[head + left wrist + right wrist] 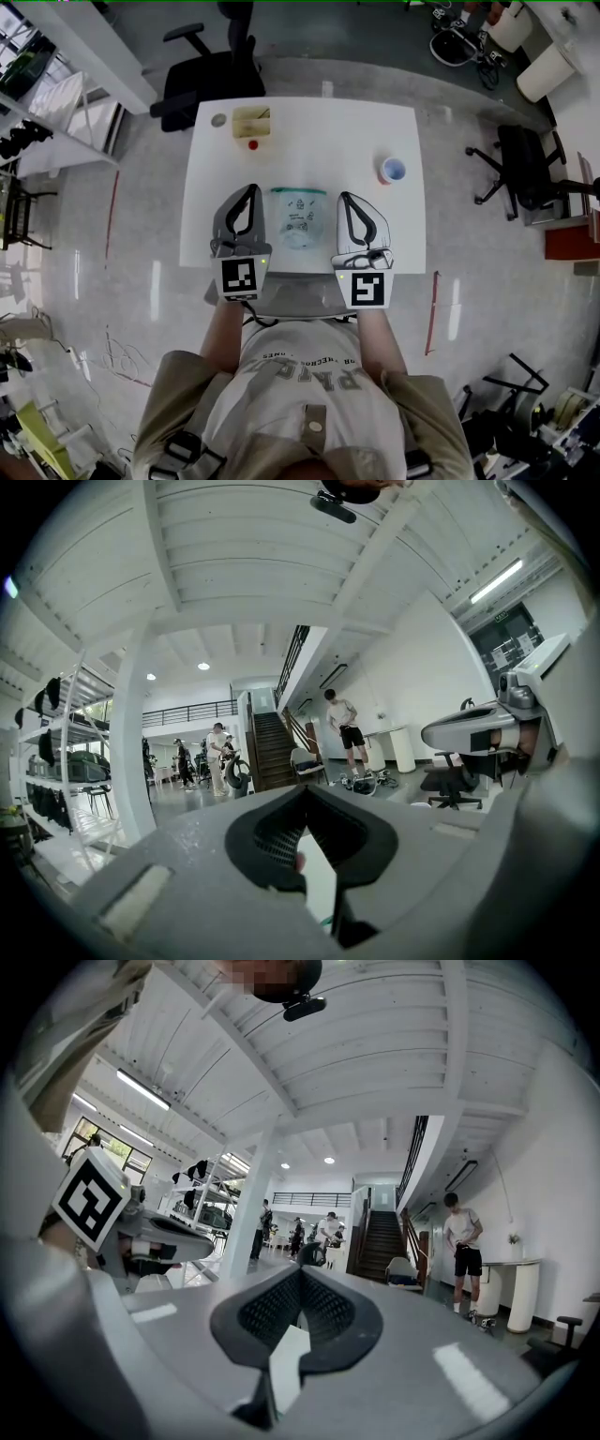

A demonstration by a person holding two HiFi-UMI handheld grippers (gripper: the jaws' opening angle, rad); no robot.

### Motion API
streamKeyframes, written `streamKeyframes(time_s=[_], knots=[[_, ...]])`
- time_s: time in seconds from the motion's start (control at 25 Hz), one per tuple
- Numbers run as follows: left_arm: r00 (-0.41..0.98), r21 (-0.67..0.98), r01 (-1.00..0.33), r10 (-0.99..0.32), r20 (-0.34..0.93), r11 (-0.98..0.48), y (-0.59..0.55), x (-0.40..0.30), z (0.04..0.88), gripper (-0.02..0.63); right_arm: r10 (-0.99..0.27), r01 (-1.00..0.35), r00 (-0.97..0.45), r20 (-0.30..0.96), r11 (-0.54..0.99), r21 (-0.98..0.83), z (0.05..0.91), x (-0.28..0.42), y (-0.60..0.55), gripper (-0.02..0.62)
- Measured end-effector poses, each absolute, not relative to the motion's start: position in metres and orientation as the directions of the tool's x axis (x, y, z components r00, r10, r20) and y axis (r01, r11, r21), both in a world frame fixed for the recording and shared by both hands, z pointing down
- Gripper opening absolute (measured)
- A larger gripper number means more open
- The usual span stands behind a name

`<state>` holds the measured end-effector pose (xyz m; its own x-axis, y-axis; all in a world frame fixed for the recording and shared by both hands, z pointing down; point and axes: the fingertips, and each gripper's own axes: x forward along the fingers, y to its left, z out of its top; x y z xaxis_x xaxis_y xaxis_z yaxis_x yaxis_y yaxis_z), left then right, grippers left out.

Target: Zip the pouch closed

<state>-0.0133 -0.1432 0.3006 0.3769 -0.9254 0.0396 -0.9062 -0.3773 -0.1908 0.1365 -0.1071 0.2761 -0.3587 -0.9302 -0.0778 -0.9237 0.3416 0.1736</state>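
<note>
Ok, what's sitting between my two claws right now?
The pouch, lying on the white table between the left claw and the right claw, seen in the head view.

Open tabletop (pixel 328 141) between box (pixel 251 122) and cup (pixel 393 170); pouch (pixel 298 217) front-centre; chair (pixel 211 80) behind far edge.

We are in a large open lab hall (half workshop): an office chair (pixel 202 80) beyond the left gripper (pixel 249 195), shelving racks (pixel 61 761) to its left, a staircase (pixel 272 747) far ahead.
</note>
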Motion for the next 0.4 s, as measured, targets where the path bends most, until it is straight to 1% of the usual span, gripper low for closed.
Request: streamKeyframes(time_s=[0.4], knots=[[0.392, -0.198, -0.898, -0.919, 0.05, -0.394, -0.1452, -0.0123, 0.3022, 0.011, -0.929, -0.917, -0.364, -0.07, 0.345, 0.199, 0.2768, 0.1329, -0.1113, -0.002]])
